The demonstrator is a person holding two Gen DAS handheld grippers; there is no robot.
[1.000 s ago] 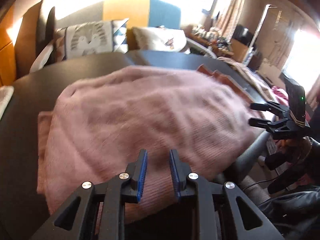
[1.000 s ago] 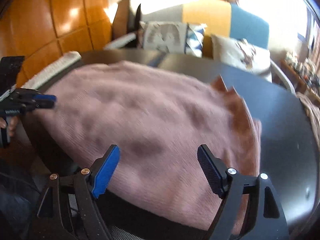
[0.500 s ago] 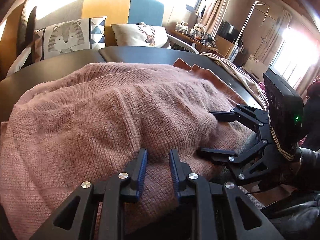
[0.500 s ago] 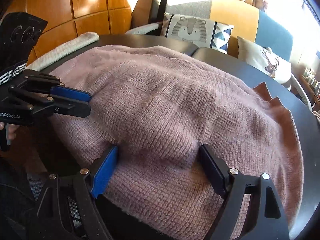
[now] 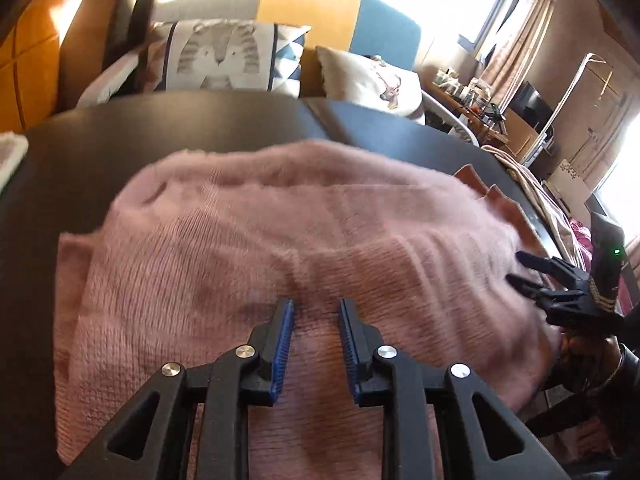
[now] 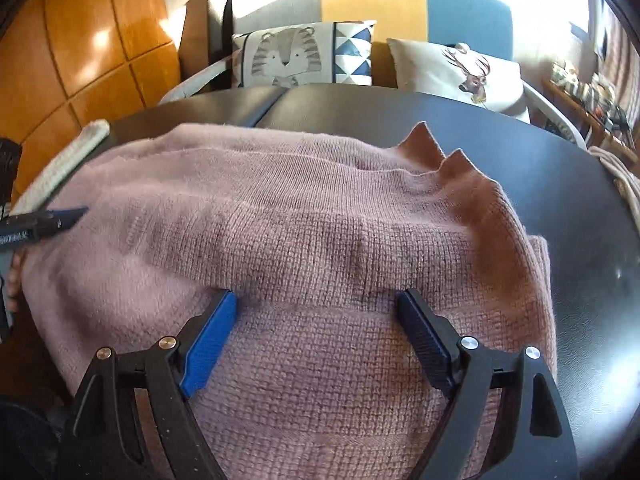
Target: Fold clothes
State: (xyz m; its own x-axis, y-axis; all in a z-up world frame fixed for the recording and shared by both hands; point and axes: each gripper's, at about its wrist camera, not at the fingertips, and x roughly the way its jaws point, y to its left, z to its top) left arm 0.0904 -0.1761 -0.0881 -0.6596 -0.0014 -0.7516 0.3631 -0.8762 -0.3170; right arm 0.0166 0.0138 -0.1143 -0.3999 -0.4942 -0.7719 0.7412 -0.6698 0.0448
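Now the pink sweater is lying doubled over on the dark counter, spreading out ahead of both tools and reaching back under their fingers. Half a second ago the knit was pulled taut and close up against both tools; it is now sitting lower and flatter, with a soft fold ridge running across just ahead of the right tool. That reads as the fold having just been laid down and the cloth being let go.

The right tool is standing spread wide, its blue fingers resting at the ridge with nothing pinched between them. The left tool is showing a narrow gap between its pads, narrower than the right's; the knit is passing beneath that gap, and I cannot tell whether any of it is being nipped. Off to its right, the other tool is appearing at the sweater's far side edge, beside a striped sleeve and hand.

Two pointed corners of fabric are sticking up at the far right of the right tool, so the layers are not lying square. My judgement is that this fold is mostly done and that the next move is smoothing or a second fold. Cushions are sitting beyond the counter.
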